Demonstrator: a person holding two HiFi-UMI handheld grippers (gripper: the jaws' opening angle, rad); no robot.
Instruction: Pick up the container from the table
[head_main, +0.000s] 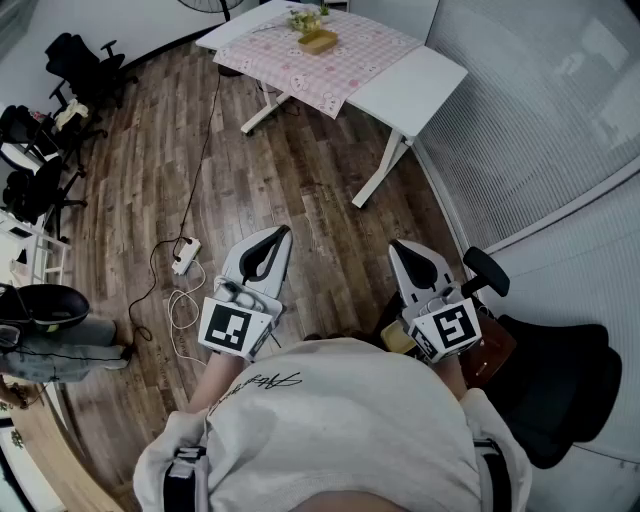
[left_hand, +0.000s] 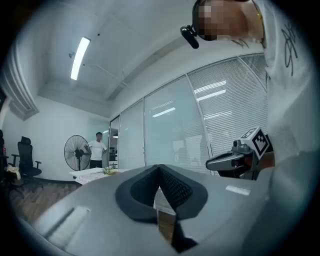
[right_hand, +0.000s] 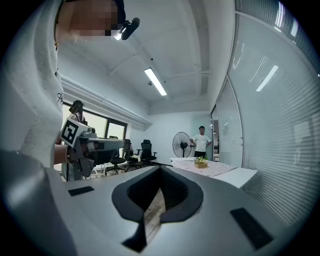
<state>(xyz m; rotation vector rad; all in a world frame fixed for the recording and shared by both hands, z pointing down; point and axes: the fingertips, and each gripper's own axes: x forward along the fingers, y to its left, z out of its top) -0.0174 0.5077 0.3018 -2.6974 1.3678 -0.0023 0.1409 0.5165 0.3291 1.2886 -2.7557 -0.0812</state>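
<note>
The container (head_main: 318, 40) is a small tan box with green plants in it. It stands on a white table (head_main: 420, 85) with a pink checked cloth, far ahead across the wooden floor. It also shows small in the left gripper view (left_hand: 108, 171) and the right gripper view (right_hand: 201, 163). My left gripper (head_main: 282, 233) and right gripper (head_main: 397, 245) are held level near my body, well short of the table. Both are shut with nothing between the jaws. Seen from its own camera, each pair of jaws, left (left_hand: 160, 168) and right (right_hand: 160, 170), is pressed together.
A person (right_hand: 201, 142) stands beside a pedestal fan (right_hand: 181, 145) behind the table. Office chairs (head_main: 85, 62) line the left wall. A power strip (head_main: 186, 256) with cables lies on the floor. A black chair (head_main: 560, 380) is at my right, by the glass wall with blinds (head_main: 540, 110).
</note>
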